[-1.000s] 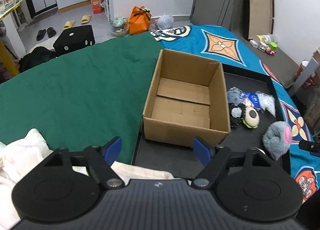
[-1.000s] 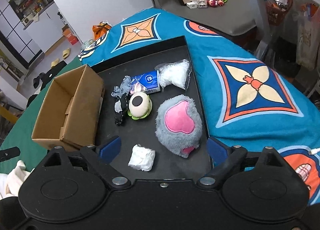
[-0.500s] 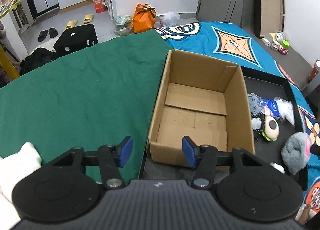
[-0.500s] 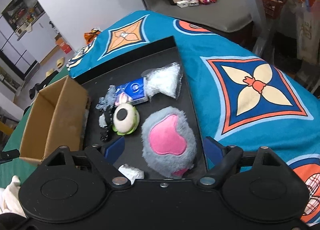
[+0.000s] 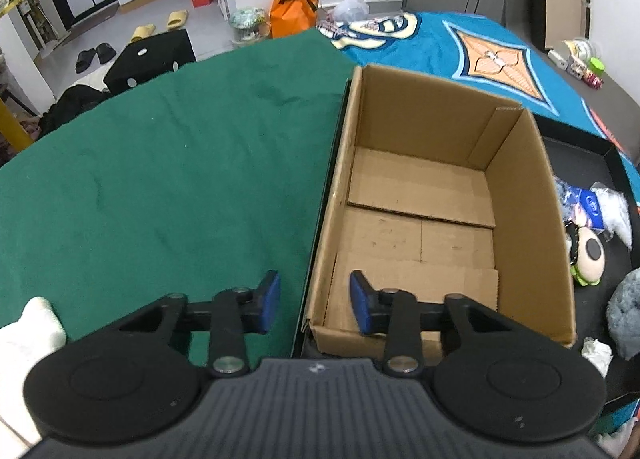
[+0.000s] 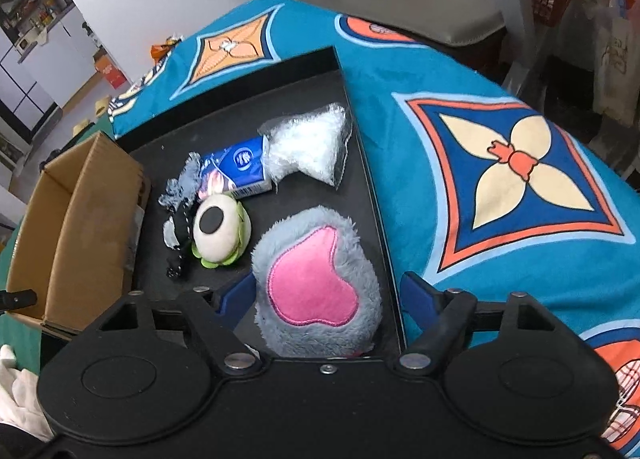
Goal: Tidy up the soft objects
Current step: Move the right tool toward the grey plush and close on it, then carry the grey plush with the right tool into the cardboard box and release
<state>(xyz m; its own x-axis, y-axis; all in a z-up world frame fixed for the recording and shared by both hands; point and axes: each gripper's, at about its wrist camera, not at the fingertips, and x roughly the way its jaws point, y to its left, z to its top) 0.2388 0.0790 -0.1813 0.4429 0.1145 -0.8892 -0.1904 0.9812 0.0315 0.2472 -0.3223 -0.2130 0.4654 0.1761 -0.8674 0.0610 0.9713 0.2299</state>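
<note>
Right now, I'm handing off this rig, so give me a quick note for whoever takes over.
Left gripper: jaws closing astride the cardboard box's near-left wall, not yet pressing.
Right gripper: jaws closing around the grey-and-pink plush, pads not yet touching.
Things: the plush, eyeball toy, tissue pack, clear bag and small white wad all lie on the black tray beside the box.
Done: nothing boxed; the box is empty.
Left: grip the plush, box it, then the rest.

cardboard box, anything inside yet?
Nothing loose shows inside the cardboard box: only bare folded bottom flaps. The left gripper covers the near-left corner, one finger inside the box wall and one outside, so that corner can't be checked.
</note>
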